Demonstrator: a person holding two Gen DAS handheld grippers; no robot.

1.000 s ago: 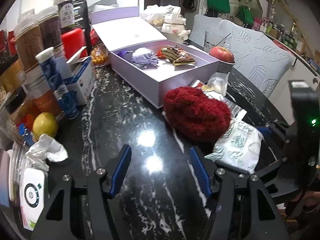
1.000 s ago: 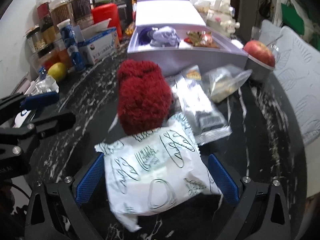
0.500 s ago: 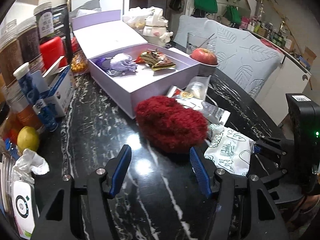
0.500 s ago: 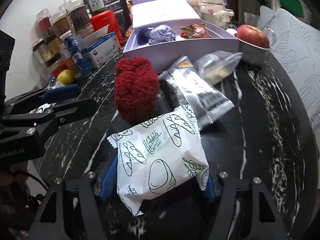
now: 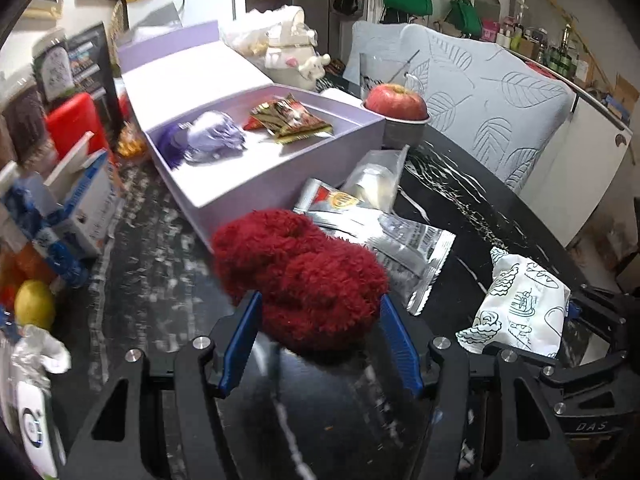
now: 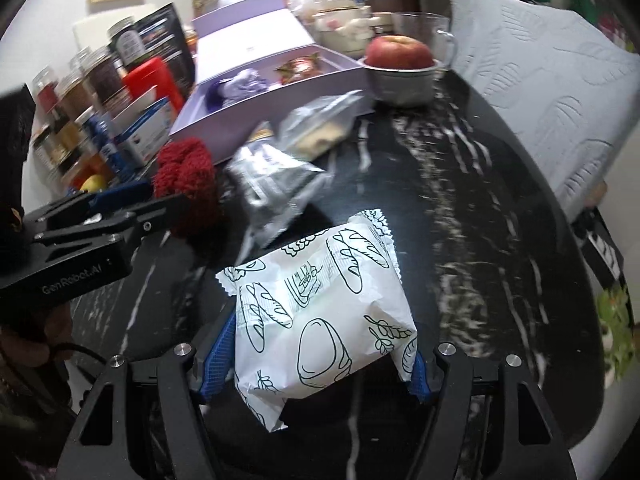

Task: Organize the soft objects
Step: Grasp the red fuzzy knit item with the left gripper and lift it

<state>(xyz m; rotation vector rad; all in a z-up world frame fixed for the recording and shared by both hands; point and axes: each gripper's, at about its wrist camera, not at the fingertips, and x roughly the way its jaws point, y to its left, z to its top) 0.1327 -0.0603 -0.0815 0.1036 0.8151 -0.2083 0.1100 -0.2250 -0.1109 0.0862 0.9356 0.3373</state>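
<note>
Left gripper point(image 5: 320, 344): jaws stand apart around the red fluffy bundle point(image 5: 300, 276), which lies on the black marble counter point(image 5: 460, 184) beside the open lilac box point(image 5: 256, 152); contact is unclear. Right gripper point(image 6: 316, 364): jaws clamp the white bread packet point(image 6: 320, 312) (printed wrapper).

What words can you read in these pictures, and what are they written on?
"GenRobot.AI": on the side of the left gripper, seen from the right wrist.
"DAS": on the right gripper, seen from the left wrist.
Jar labels, blue box, silver packet: too small or blurred to read.
</note>
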